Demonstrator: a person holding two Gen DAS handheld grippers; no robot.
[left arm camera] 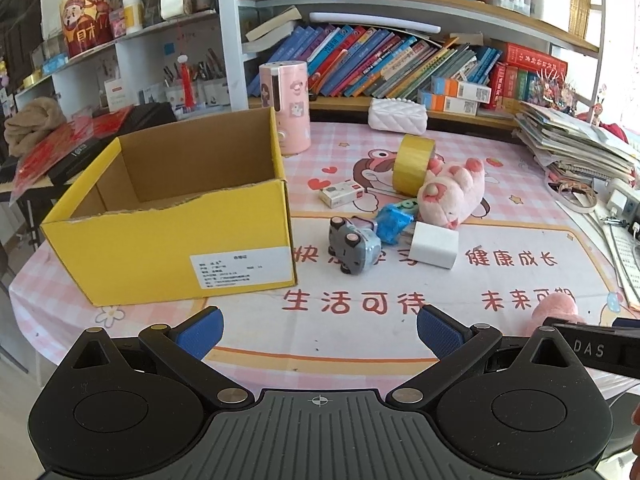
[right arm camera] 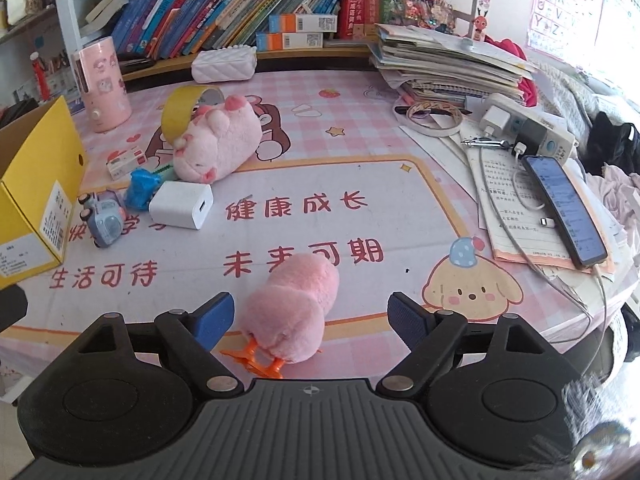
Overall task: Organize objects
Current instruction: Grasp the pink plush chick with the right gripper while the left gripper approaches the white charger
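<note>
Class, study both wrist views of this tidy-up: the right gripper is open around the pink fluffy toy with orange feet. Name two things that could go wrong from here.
1. The right gripper stands open with the pink fluffy toy with orange feet between its pads, nearer the left one; closing off-centre on soft plush might push it aside.

2. The yellow cardboard box sits far left, past the grey toy car and white charger block; a low carry could knock them.
</note>
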